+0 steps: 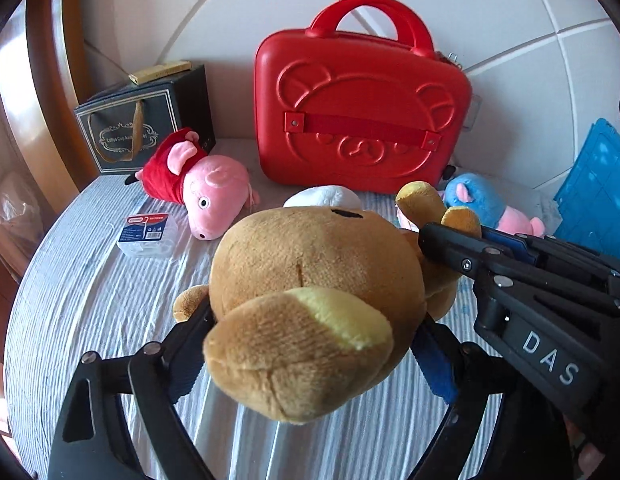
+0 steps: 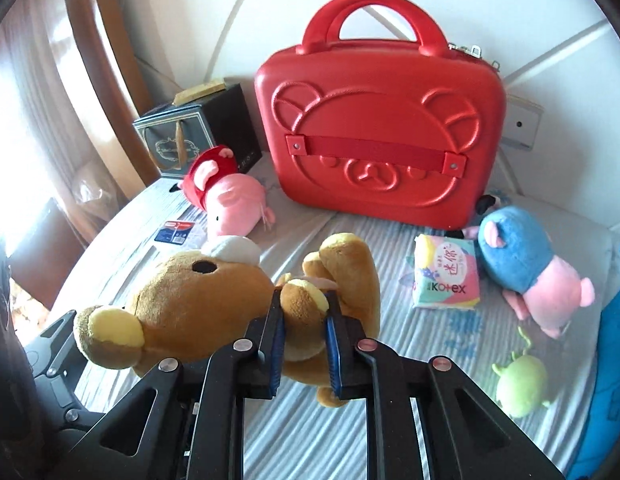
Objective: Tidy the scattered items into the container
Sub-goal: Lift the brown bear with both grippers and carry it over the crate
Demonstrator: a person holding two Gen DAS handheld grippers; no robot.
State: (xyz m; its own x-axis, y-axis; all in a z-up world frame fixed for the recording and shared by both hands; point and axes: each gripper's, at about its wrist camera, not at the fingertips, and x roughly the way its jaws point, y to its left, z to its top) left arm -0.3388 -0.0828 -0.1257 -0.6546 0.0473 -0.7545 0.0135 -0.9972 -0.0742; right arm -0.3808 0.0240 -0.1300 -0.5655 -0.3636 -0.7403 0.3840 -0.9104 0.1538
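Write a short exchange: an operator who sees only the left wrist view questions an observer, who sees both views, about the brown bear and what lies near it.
Operator: What is the right gripper closed on?
Observer: Its pads pinch one paw of the brown bear, the one with the yellow sole.
Operator: Is anything loose hidden from me behind the bear's head?
Observer: A Kotex pack lies on the bedspread, beside the blue pig plush.
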